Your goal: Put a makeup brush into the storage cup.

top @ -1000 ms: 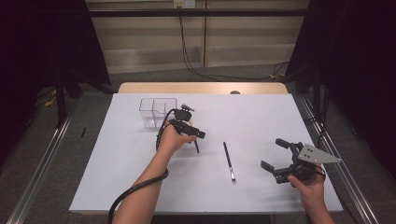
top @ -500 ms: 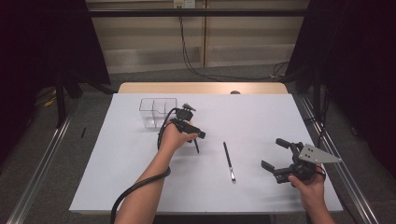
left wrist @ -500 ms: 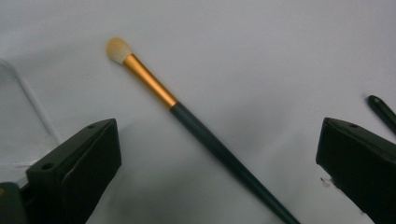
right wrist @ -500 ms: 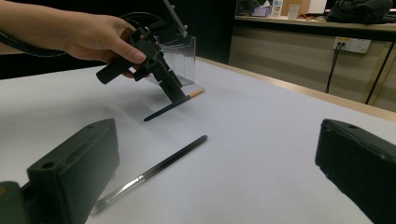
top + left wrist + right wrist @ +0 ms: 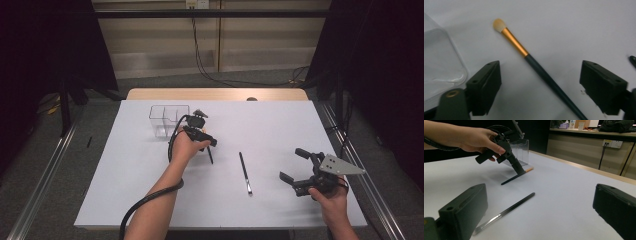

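A makeup brush [image 5: 529,56] with a gold ferrule is seen lying flat on the white counter [image 5: 280,125], just beside a clear plastic organizer [image 5: 167,119]. It is straddled by the left claw [image 5: 540,85], whose jaws have just been closing but are not yet pressed on it. The right claw [image 5: 295,167] is held released, well apart, near a second brush [image 5: 244,172].
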Action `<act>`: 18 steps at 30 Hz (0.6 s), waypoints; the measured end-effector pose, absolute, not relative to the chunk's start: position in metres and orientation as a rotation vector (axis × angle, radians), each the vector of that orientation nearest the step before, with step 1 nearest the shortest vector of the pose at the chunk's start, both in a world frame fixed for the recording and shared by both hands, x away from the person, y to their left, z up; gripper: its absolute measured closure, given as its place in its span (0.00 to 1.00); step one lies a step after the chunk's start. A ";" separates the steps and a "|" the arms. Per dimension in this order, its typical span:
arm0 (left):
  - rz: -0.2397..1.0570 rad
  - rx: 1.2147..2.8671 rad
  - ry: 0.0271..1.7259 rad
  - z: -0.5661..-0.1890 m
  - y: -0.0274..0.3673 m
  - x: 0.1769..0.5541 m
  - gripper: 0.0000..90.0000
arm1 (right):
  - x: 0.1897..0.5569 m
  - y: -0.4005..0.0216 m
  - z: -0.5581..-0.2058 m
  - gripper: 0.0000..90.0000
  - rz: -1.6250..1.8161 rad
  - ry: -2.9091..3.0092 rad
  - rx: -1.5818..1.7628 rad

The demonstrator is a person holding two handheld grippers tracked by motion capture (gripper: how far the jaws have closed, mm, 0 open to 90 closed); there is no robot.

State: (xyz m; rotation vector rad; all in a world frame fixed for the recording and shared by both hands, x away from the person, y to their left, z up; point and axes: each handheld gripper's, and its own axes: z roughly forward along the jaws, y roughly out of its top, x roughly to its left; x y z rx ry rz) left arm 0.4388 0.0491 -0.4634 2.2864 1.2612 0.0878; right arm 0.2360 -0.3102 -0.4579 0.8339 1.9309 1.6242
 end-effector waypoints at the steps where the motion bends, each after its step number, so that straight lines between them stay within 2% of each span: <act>1: 0.086 2.282 1.267 -0.464 0.049 0.439 0.25 | 0.236 -0.310 -0.458 0.00 1.623 1.931 0.834; 10: 0.129 2.314 1.230 -0.462 0.043 0.439 0.43 | 0.236 -0.311 -0.458 0.00 1.626 1.931 0.832; 18: 0.131 2.335 1.241 -0.461 0.034 0.438 0.52 | 0.236 -0.311 -0.458 0.00 1.624 1.935 0.835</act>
